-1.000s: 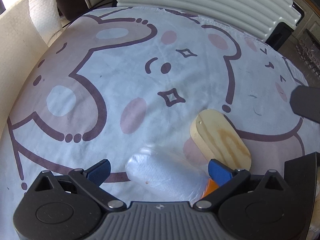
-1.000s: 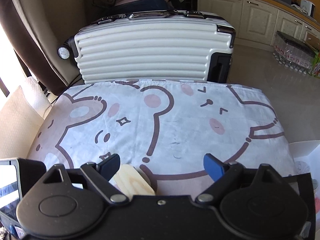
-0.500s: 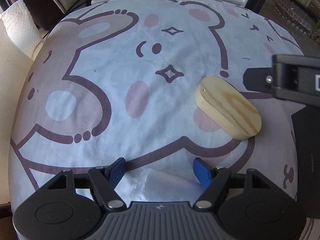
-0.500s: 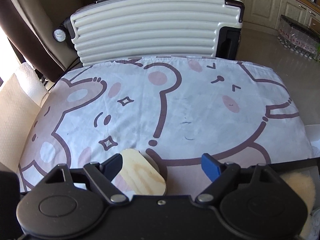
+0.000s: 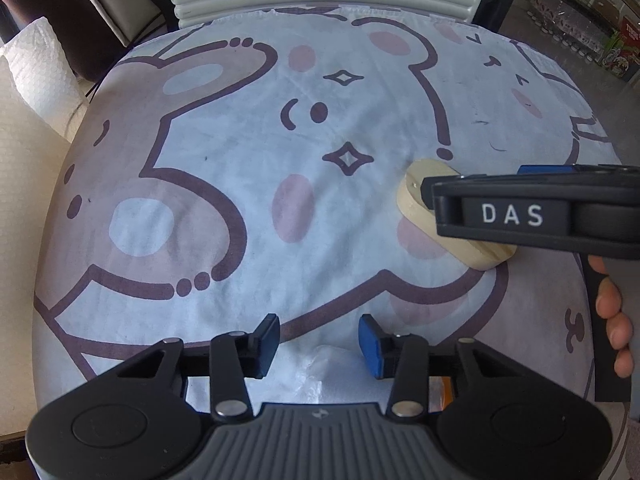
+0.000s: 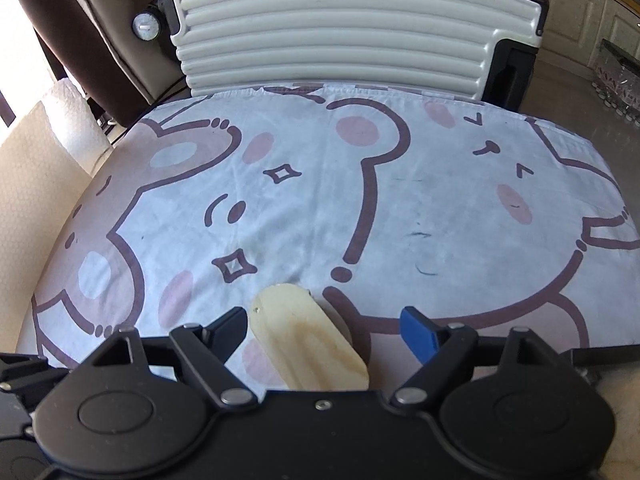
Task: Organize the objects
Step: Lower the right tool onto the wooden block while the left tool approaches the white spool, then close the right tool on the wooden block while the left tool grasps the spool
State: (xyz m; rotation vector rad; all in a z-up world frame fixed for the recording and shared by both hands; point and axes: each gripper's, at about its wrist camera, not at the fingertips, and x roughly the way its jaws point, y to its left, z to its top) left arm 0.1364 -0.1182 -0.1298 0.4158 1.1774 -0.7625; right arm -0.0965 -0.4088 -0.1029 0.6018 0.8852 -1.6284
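At six o'clock in the left wrist view, nearest the lens, the left gripper [image 5: 319, 339] hangs low over the near edge of the cartoon-bear cloth [image 5: 248, 168] with its jaws parted and nothing between them. A crinkled clear plastic bag [image 5: 320, 372] lies just under and behind the blue pads – it looks let go rather than held, though most of it is hidden by the tool body, so what it contains cannot be told.

At about three o'clock in the same view lies the wooden block [image 5: 420, 200], a flat rounded slab resting on the cloth, half covered by the right gripper's side. In the right wrist view the right gripper [image 6: 324, 330] is level and low, jaws spread wide, pointing toward twelve o'clock. The wooden block [image 6: 308, 340] sits between the fingers but off toward the left one, touching neither pad as far as can be seen – a straddling pose that reads as the approach to a pinch across the block's narrow width. The block lies skewed to the fingers, so closing now might turn it.

At twelve o'clock, beyond the cloth's far edge, stands a ribbed white suitcase [image 6: 340, 36].
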